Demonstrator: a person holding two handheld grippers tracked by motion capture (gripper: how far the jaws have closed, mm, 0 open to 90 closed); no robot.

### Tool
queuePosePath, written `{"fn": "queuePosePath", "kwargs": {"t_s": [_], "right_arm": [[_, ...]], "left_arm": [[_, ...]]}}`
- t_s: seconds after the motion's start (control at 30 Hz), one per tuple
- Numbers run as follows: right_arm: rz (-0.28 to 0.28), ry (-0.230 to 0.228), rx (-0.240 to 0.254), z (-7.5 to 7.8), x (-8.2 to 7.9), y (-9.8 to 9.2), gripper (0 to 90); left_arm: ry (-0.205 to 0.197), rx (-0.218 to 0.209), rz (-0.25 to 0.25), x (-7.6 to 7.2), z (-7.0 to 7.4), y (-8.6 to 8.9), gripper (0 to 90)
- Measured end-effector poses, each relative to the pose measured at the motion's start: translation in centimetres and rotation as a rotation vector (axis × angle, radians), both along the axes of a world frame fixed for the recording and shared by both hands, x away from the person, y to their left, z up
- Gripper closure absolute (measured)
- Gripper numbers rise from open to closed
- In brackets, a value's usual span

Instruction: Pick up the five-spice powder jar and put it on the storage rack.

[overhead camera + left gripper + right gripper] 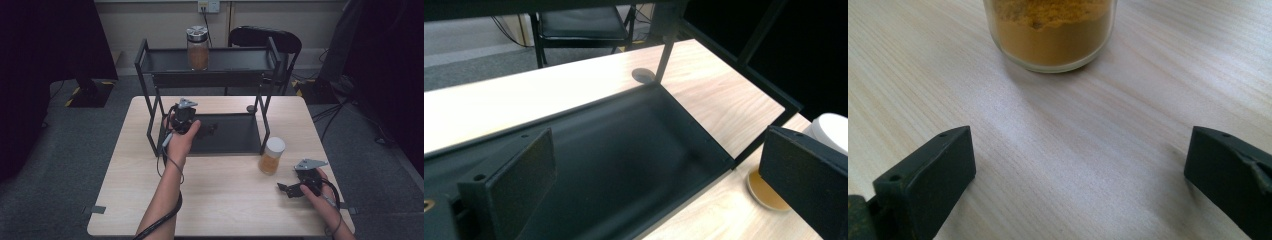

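Note:
A glass jar of orange powder with a white lid (272, 156) stands on the wooden table (225, 200), just off the front right corner of a black two-shelf rack (150, 75). My right gripper (287, 190) lies low on the table a short way in front of this jar (1050, 32), jaws open and empty (1078, 175). My left gripper (208, 128) hovers open over the rack's lower tray (624, 150), with the jar's white lid (831, 131) off to its right. A second jar with a silver lid (198, 47) stands on the top shelf.
The rack's black legs (264, 120) frame the lower tray. A small dark disc (251, 108) lies on the table by the rear right leg. A black chair (265, 37) stands behind the table. Cables trail from both grippers.

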State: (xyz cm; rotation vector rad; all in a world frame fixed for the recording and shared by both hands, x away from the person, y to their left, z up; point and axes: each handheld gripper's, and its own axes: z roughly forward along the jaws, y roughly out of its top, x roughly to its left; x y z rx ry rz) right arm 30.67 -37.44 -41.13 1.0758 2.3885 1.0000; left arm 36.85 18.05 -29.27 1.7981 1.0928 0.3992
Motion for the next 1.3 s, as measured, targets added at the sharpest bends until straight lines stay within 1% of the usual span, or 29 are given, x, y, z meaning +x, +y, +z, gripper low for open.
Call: {"fn": "queuePosePath", "kwargs": {"t_s": [0.13,0.23,0.3,0.37,0.43,0.53,0.6,0.67,0.8,1.0,1.17,1.3], "right_arm": [[0.001,0.0,-0.001,0.0,0.0,0.0,0.0],[0.001,0.0,-0.001,0.0,0.0,0.0,0.0],[0.001,0.0,-0.001,0.0,0.0,0.0,0.0],[0.001,0.0,-0.001,0.0,0.0,0.0,0.0],[0.001,0.0,-0.001,0.0,0.0,0.0,0.0],[0.001,0.0,-0.001,0.0,0.0,0.0,0.0],[0.001,0.0,-0.001,0.0,0.0,0.0,0.0],[0.001,0.0,-0.001,0.0,0.0,0.0,0.0],[0.001,0.0,-0.001,0.0,0.0,0.0,0.0],[0.001,0.0,-0.001,0.0,0.0,0.0,0.0],[0.001,0.0,-0.001,0.0,0.0,0.0,0.0],[0.001,0.0,-0.001,0.0,0.0,0.0,0.0]], "left_arm": [[0.006,-0.003,-0.005,-0.3,-1.0,0.2,1.6],[0.01,0.005,-0.012,-0.5,-1.7,0.3,1.6],[0.015,0.0,-0.017,-0.6,-2.2,0.4,1.6],[0.015,0.006,-0.018,-0.8,-2.6,0.6,1.6],[0.021,-0.004,-0.019,-0.9,-3.2,0.8,1.6],[0.028,0.001,-0.018,-1.2,-3.8,1.1,1.6],[0.032,-0.007,-0.017,-1.5,-4.3,1.3,1.6],[0.029,0.003,-0.015,-1.8,-4.6,1.3,1.6],[0.028,0.005,-0.024,-2.4,-5.5,1.5,1.6],[0.025,-0.019,-0.046,-3.2,-6.8,1.8,1.6],[0.03,-0.029,-0.047,-3.9,-7.9,1.9,1.6],[0.037,-0.022,-0.044,-4.3,-8.7,2.0,1.6]]}}
